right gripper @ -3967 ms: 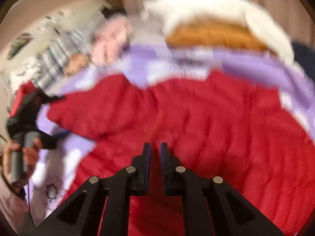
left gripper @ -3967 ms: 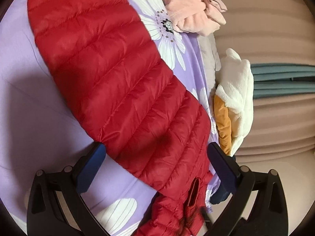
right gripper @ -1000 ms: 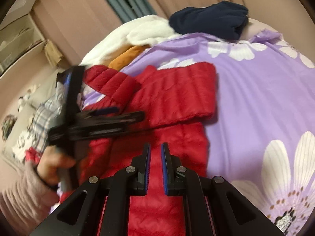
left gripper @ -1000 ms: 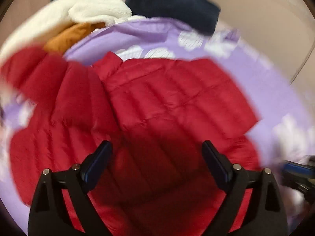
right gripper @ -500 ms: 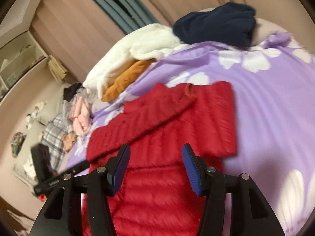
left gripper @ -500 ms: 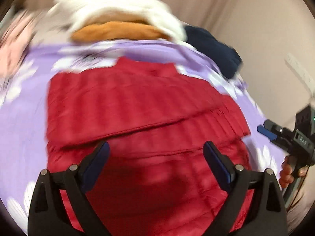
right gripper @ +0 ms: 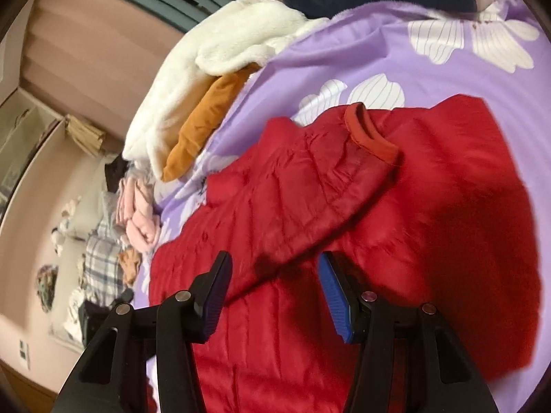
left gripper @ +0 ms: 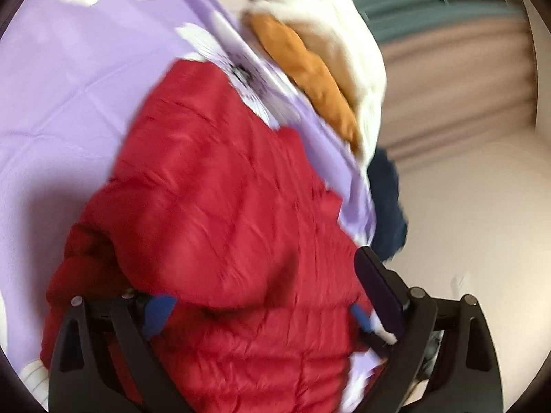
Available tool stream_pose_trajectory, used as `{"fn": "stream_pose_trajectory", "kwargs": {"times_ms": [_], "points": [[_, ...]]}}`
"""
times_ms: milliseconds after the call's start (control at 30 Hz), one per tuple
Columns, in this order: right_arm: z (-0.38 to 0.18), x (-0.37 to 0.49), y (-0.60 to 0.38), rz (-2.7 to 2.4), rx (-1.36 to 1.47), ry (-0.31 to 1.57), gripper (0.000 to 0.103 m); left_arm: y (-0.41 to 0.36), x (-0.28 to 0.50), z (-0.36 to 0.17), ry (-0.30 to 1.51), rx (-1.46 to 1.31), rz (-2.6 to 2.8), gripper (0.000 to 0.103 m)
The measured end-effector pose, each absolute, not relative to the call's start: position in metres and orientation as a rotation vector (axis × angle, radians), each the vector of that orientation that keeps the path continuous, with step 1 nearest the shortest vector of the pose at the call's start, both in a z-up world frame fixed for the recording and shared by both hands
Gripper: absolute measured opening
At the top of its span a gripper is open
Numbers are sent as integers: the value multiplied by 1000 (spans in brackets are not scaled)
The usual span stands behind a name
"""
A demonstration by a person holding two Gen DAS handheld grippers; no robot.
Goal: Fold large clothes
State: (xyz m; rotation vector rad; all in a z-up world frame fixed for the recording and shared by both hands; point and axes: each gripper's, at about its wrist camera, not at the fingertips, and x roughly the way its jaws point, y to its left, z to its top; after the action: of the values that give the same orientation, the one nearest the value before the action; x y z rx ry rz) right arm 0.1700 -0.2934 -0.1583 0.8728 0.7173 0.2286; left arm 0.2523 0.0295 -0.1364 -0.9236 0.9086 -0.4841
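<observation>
Lilac floral bedsheet carries the red puffer jacket at its middle, one sleeve already folded across the body toward 1 o'clock. I judge the next move is gripping the lower hem. My right gripper has just been closing, nothing between. The left gripper gapes wide over the fabric; its left pad is half hidden and the picture is blurred.

The right gripper, its jaws just closing partway with nothing pinched, hovers over a red jacket on a purple bedspread.
</observation>
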Motion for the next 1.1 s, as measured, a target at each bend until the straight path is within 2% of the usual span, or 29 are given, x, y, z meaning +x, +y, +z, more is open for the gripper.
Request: {"fn": "stream_pose_trajectory", "kwargs": {"times_ms": [33,67,100,133,167,300,400,433,467,500,567,633,833,1100], "points": [[-158,173,-291,206,856,709,21,34,253,-137,894,-948,-455,87],[-159,175,-289,190,837,717,15,41,255,-136,884,-956,-428,77],[-159,175,-287,173,820,720,12,44,256,-136,881,-952,-402,64],[-157,173,-281,166,797,707,7,48,258,-136,882,-942,-382,60],[-154,170,-278,170,775,699,6,53,258,-136,879,-933,-368,56],[-145,161,-264,191,696,700,6,73,260,-140,873,-944,-336,48],[-157,171,-265,145,686,761,6,71,265,-152,955,-943,-343,58],[-162,172,-270,151,717,779,10,68,265,-153,973,-938,-348,60],[-164,170,-273,153,737,786,14,67,263,-152,976,-936,-359,69],[-163,167,-276,154,755,787,21,66,258,-149,974,-934,-380,82],[-155,152,-283,186,769,755,29,65,249,-143,976,-922,-408,93],[-146,135,-286,228,772,723,36,66,237,-137,965,-909,-456,94],[-154,93,-282,296,809,751,36,50,213,-132,969,-900,-589,94],[-185,119,-270,285,991,766,36,10,215,-141,1018,-839,-599,93]]}}
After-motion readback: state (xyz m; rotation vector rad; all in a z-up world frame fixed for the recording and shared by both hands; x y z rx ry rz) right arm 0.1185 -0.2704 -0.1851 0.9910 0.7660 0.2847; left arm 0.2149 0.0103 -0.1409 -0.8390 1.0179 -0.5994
